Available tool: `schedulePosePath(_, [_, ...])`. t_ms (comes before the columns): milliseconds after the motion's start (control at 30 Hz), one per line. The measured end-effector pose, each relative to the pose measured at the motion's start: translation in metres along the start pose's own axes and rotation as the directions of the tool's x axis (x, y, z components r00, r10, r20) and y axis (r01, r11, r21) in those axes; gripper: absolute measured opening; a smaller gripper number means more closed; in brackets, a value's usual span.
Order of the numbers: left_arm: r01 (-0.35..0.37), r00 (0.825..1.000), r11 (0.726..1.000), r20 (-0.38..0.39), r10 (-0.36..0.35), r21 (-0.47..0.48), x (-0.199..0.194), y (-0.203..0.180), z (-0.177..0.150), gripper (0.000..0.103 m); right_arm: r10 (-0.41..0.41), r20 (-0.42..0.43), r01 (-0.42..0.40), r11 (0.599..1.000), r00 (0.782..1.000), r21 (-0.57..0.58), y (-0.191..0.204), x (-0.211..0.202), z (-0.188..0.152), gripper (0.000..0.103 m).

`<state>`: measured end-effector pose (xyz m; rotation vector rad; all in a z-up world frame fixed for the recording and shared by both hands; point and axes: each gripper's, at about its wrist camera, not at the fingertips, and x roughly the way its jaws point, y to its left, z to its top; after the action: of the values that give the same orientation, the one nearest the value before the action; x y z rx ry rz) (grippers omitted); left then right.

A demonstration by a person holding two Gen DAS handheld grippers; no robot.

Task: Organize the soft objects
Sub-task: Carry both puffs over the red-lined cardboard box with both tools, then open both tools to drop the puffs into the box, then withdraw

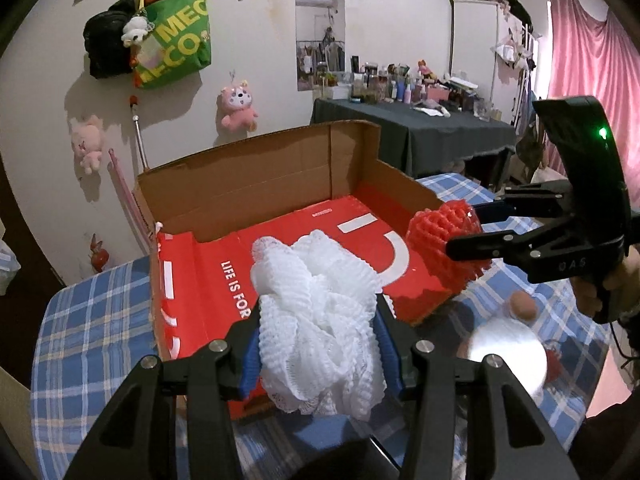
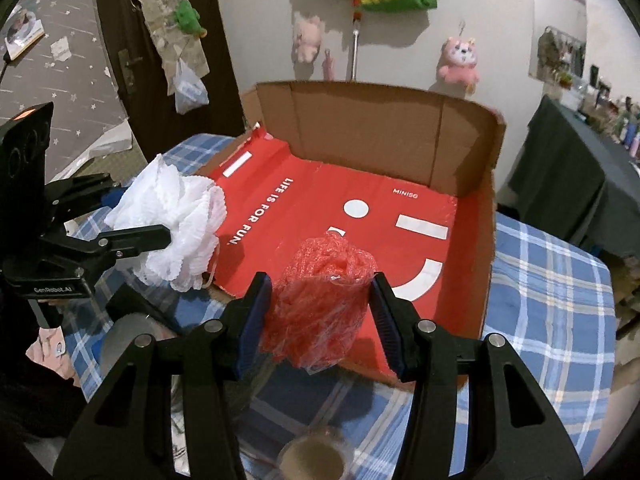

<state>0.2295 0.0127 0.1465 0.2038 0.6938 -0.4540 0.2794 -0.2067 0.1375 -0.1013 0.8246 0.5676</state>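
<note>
Soft white foam netting, bunched into a ruffled ball, sits clamped between the blue pads of the left gripper; the fingers are partly closed and both pads press into its sides. In the left wrist view it hangs at 6 o'clock, over the near edge of the cardboard box. The right gripper is clenched the same way on a wad of red foam netting, its pads biting both sides, held above the near right part of the box floor. From the left wrist view that red wad appears at 3 o'clock, by the box's right wall. The box lies open, its red printed floor bare, with brown walls standing at 12 o'clock and along the right side; the near side is a low flap. It rests on a blue plaid cloth. A round silver lid lies on the cloth at 4 o'clock in the left view, close to the box.
</note>
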Motion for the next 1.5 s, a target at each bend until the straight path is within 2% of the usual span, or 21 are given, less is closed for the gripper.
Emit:
schedulePosePath(267, [0.023, 0.999, 1.000, -0.046, -0.023, 0.001, 0.043, 0.014, 0.032, 0.051, 0.040, -0.078, -0.037, 0.998, 0.996, 0.046, -0.025, 0.043, 0.038, 0.049])
schedulePosePath(533, [0.000, 0.996, 1.000, -0.091, -0.002, -0.023, 0.097, 0.031, 0.066, 0.051, -0.004, -0.128, 0.023, 0.989, 0.992, 0.144, -0.057, 0.094, 0.084, 0.049])
schedulePosePath(700, [-0.028, 0.993, 0.999, -0.116, 0.022, -0.045, 0.126, 0.039, 0.074, 0.051, -0.026, -0.159, 0.060, 0.976, 0.987, 0.208, -0.074, 0.125, 0.102, 0.049])
schedulePosePath(867, [-0.061, 0.987, 0.997, -0.150, 0.052, -0.055, 0.157, 0.046, 0.078, 0.052, -0.079, -0.205, 0.124, 0.968, 0.976, 0.217, -0.084, 0.153, 0.108, 0.049])
schedulePosePath(1033, [-0.093, 0.982, 0.994, -0.171, 0.081, -0.062, 0.179, 0.052, 0.075, 0.055, -0.072, -0.211, 0.129, 0.953, 0.975, 0.274, -0.099, 0.170, 0.105, 0.051])
schedulePosePath(1367, [-0.116, 0.981, 0.991, -0.163, 0.105, -0.063, 0.181, 0.054, 0.074, 0.068, -0.077, -0.218, 0.136, 0.952, 0.973, 0.273, -0.100, 0.168, 0.105, 0.055])
schedulePosePath(1500, [-0.131, 0.978, 0.990, -0.168, 0.120, -0.058, 0.181, 0.053, 0.073, 0.073, -0.077, -0.230, 0.145, 0.945, 0.970, 0.293, -0.101, 0.169, 0.106, 0.065])
